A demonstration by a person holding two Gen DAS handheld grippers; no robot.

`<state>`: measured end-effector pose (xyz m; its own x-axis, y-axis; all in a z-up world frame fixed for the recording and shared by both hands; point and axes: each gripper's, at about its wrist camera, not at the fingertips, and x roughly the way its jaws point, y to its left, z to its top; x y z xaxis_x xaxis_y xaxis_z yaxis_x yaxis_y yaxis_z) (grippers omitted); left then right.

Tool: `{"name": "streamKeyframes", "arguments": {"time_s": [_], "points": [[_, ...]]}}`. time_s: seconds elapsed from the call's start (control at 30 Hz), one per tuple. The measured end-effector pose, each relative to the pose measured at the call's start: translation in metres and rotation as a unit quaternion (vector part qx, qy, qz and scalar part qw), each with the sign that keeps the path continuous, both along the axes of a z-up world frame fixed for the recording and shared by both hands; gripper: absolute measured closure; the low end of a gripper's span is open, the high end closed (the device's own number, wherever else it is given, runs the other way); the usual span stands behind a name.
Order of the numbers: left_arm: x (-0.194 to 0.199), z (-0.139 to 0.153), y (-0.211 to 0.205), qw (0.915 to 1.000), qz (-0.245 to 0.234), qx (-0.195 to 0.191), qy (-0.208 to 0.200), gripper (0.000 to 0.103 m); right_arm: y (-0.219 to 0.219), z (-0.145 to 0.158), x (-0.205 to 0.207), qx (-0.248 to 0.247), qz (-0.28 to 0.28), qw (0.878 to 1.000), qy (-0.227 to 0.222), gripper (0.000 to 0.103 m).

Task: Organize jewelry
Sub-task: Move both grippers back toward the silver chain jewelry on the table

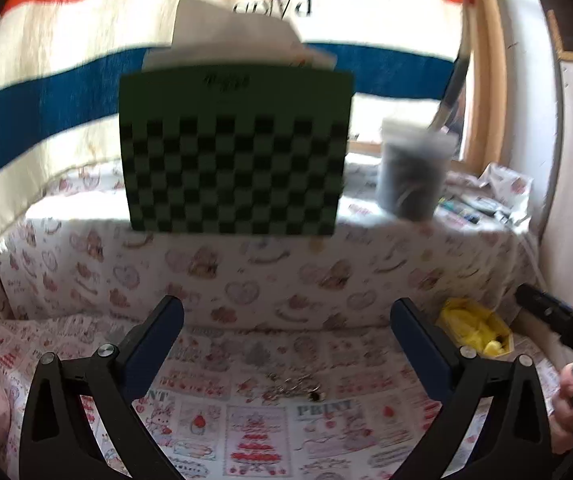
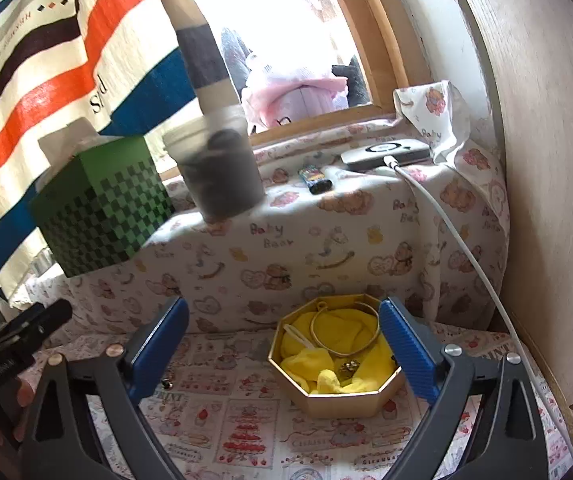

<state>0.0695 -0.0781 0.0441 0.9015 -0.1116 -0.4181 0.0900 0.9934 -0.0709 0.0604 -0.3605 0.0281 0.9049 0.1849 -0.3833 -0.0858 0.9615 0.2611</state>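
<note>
**Jewelry sorting, both grippers empty over the printed cloth**

Left wrist view
- Left gripper: jaws spread wide, nothing between them. It hangs above the printed tablecloth, likely lined up for a pick.
- Loose chain jewelry: a small tangle of silvery links with a dark bead, lying flat on the cloth between the two fingers and a little below the tips — the piece not yet put away. Blur hides its exact form.
- Green checkered box: ahead and above, on a cloth-covered raised ledge, white paper standing out of its top.
- Grey cup: ahead to the right on the same ledge.
- Room: open cloth on both sides of the chain; the ledge front closes off the space ahead.

Right wrist view
- Right gripper: fingers wide apart, holding nothing.
- Octagonal gold box: lid off, sitting just inside the right finger, near the ledge front. Its yellow lining cushions a thin gold bangle and a small metallic piece — evidently the collecting place.
- White cable: runs down from the ledge to the right of the box, near the wooden panel; a snag risk on that side.
- Room: bare cloth to the left of the box gives the freer approach.
</note>
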Motion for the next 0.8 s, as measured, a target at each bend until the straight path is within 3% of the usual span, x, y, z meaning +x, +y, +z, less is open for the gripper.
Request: {"name": "streamKeyframes", "arguments": {"time_s": [0.4,0.57,0.63,0.67,0.8], "points": [[0.041,-0.038,0.021,0.9945,0.013,-0.023,0.101,0.001,0.010,-0.019,0.013,-0.046,-0.023,0.998,0.029,0.003],[0.051,-0.051,0.019,0.9896,-0.002,-0.016,0.143,0.017,0.008,-0.025,0.017,-0.053,-0.035,0.997,0.041,0.003],[0.055,-0.055,0.016,0.9883,-0.008,-0.012,0.152,0.032,0.008,-0.027,0.018,-0.054,-0.038,0.997,0.045,0.003],[0.058,-0.057,0.015,0.9873,-0.013,-0.014,0.158,0.034,0.008,-0.028,0.019,-0.055,-0.038,0.997,0.047,0.003],[0.068,-0.070,0.008,0.9773,-0.054,-0.035,0.202,0.049,0.014,-0.030,0.020,-0.073,-0.039,0.995,0.049,0.003]]}}
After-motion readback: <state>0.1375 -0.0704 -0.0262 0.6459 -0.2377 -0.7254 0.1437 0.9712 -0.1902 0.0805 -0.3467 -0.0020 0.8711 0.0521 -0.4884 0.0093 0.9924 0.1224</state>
